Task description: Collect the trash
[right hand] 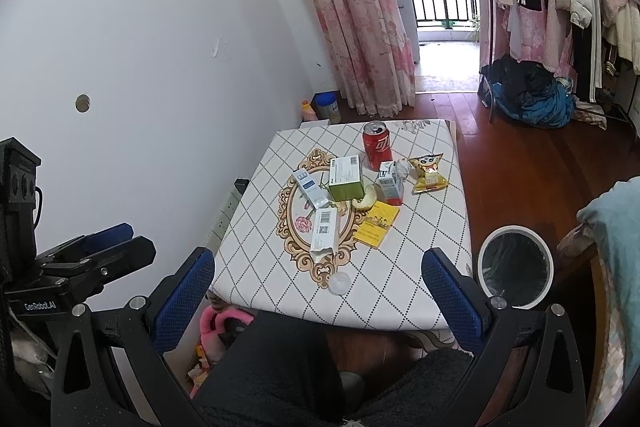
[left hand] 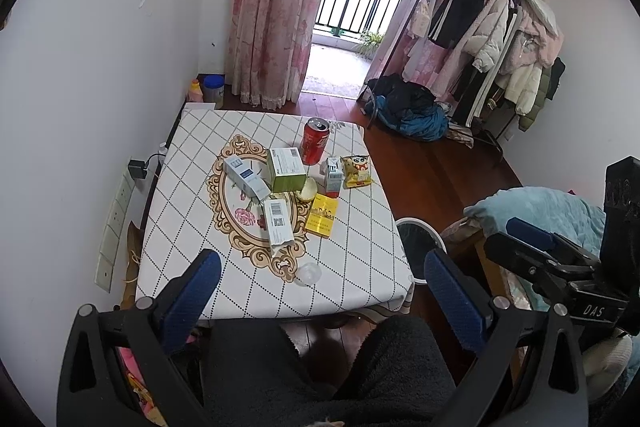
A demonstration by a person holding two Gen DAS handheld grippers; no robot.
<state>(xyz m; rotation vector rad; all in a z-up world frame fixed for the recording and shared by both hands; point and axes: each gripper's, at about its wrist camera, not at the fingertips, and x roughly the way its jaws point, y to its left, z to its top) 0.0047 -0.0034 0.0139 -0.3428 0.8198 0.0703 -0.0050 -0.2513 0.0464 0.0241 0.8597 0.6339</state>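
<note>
Bedroom desk [right hand: 420, 267] holds litter; both grippers' fingers [left hand: 456, 299] [right hand: 452, 301] gape wide and empty, and the open cola can [right hand: 377, 145] might spill when grabbed.

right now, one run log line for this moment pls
phase: pre-grasp | left gripper: open, empty | right gripper: open, empty | trash: red can, boxes, snack bag on table | bin: floor, right of table

A red can [left hand: 315, 145] stands upright at the far side of the bench [left hand: 360, 267], its top opened. Before it lie a green box [left hand: 286, 169], two white boxes [left hand: 246, 177], a small carton [left hand: 333, 177], a yellow snack bag [left hand: 356, 171], a flat yellow packet [left hand: 321, 215] and a clear lid [left hand: 309, 273]. A white-rimmed bin [right hand: 516, 267] stands on the floor at the right.
</note>
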